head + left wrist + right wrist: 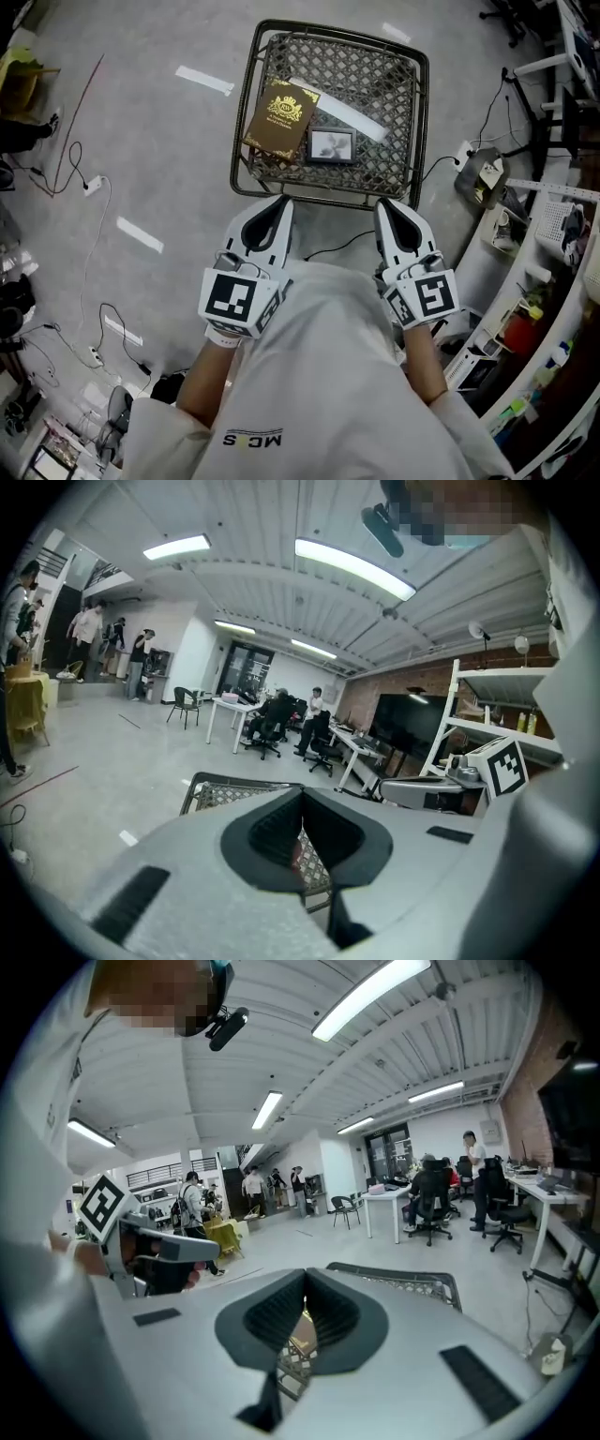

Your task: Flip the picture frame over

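The left gripper (278, 202) has its jaws closed tip to tip with nothing between them; in the left gripper view (302, 794) only a strip of mesh shows through the notch behind the tips. The right gripper (386, 204) is the same, jaws pressed together and empty, as the right gripper view (305, 1299) shows. Both point at the wire basket (246, 122) and stop just short of its near rim, touching nothing, the left by the near-left corner and the right by the near-right corner. Each carries its marker cube (232, 300) at the end away from the basket, against the person's white shirt (319, 375).

The picture frame (331, 145) lies flat inside the basket, close to the middle of the near side, with a pale picture facing up. A brown box with a gold crest (281, 120) lies just beside it, toward the basket's left side, one corner nearly meeting the frame. A white strip (342, 111) lies slanted across the mesh behind both, toward the far rim.

The basket stands on a grey floor (169, 141). White tape marks (204, 81) and loose cables (89, 187) lie to its left. Both gripper views show people at desks far beyond the basket.
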The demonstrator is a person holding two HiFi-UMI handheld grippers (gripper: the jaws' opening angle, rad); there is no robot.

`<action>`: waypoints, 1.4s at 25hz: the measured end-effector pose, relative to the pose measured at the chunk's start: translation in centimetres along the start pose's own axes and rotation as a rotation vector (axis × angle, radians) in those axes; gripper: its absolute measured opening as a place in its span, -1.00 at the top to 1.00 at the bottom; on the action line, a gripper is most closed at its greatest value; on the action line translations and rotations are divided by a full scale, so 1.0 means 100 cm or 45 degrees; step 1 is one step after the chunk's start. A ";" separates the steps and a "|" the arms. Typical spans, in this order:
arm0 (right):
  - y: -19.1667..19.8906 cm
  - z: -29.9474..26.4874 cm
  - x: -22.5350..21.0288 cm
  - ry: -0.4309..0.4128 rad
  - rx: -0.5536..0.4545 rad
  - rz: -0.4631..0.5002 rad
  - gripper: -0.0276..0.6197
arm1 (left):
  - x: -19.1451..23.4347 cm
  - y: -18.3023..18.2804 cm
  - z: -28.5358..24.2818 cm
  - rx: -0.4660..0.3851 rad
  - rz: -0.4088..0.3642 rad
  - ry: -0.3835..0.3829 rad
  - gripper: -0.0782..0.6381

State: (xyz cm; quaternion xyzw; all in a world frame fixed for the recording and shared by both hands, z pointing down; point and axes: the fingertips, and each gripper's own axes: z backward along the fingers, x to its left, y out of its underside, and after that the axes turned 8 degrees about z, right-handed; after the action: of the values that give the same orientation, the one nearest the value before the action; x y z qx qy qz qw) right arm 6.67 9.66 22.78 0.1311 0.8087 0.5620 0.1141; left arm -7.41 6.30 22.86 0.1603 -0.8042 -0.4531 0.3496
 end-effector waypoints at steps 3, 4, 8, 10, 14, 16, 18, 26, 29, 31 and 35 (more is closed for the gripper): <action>-0.005 -0.015 0.000 0.054 0.009 -0.020 0.86 | 0.016 -0.004 -0.010 0.039 -0.003 0.046 0.71; -0.006 -0.018 -0.001 0.067 0.012 -0.029 0.86 | 0.020 -0.004 -0.013 0.053 -0.005 0.056 0.71; -0.003 -0.027 -0.005 0.079 0.019 -0.056 0.86 | 0.024 -0.005 -0.023 0.079 -0.012 0.078 0.71; -0.003 -0.034 -0.006 0.071 0.002 -0.056 0.86 | 0.023 -0.009 -0.029 0.072 -0.035 0.084 0.71; -0.002 -0.039 -0.002 0.037 -0.005 -0.011 0.86 | 0.015 -0.011 -0.025 0.057 -0.049 0.075 0.71; -0.003 -0.040 -0.002 0.032 -0.005 0.004 0.86 | 0.013 -0.009 -0.024 0.070 -0.051 0.073 0.71; -0.002 -0.042 -0.003 0.026 0.002 0.010 0.86 | 0.012 -0.007 -0.027 0.083 -0.060 0.081 0.71; 0.024 -0.057 0.004 -0.033 0.079 0.084 0.85 | 0.015 0.011 -0.036 0.138 -0.053 0.101 0.71; 0.033 -0.067 0.004 -0.065 0.108 0.103 0.85 | 0.017 0.017 -0.042 0.164 -0.043 0.099 0.71; 0.041 -0.074 0.004 -0.089 0.131 0.118 0.85 | 0.018 0.022 -0.046 0.181 -0.033 0.096 0.71; 0.059 -0.090 -0.001 -0.135 0.187 0.136 0.85 | 0.025 0.032 -0.056 0.209 -0.012 0.080 0.71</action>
State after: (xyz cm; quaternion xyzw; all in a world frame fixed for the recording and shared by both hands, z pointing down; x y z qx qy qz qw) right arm 4.26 3.65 31.45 0.2116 0.8323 0.4988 0.1169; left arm -5.01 3.15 28.47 0.2065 -0.8266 -0.3820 0.3580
